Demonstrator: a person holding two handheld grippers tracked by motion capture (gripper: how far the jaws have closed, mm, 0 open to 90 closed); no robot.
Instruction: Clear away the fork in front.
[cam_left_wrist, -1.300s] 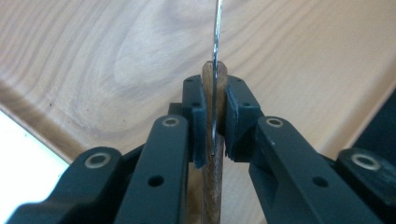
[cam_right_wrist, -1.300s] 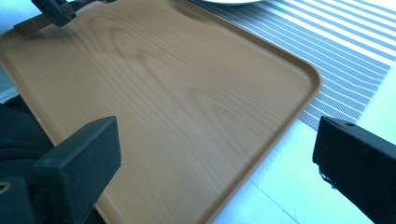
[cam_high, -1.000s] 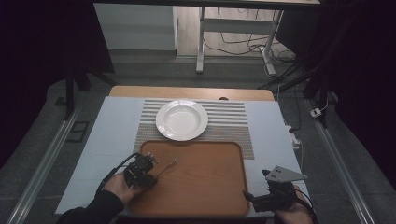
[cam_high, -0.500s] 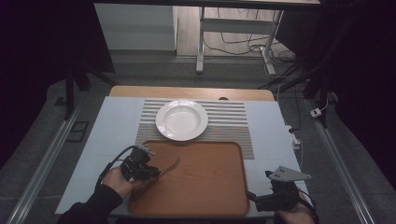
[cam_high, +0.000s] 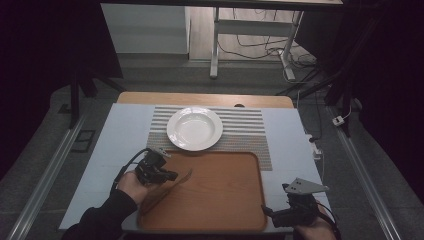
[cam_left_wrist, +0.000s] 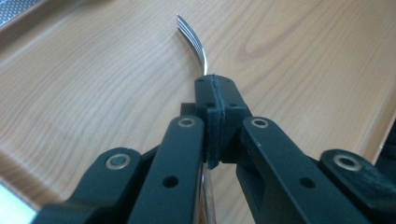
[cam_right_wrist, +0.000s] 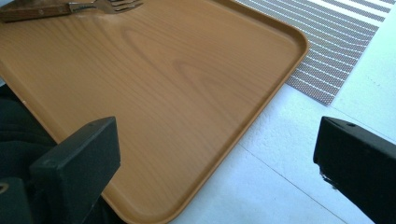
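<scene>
The high view looked forward and down from above the person's side of the desk. Each gripper view sat close over the wooden tray, along its own black fingers. All three views shared the tray and fork.

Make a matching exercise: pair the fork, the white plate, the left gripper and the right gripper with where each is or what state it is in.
Things:
1. fork
2. white plate
3. left gripper
4. right gripper

Place or state:
A. on the striped mat
B. jaws wide apart, at the tray's near right corner
C. clamped between black jaws, over the tray
D. jaws closed on a utensil

Pairs: 1-C, 2-A, 3-D, 4-B
</scene>
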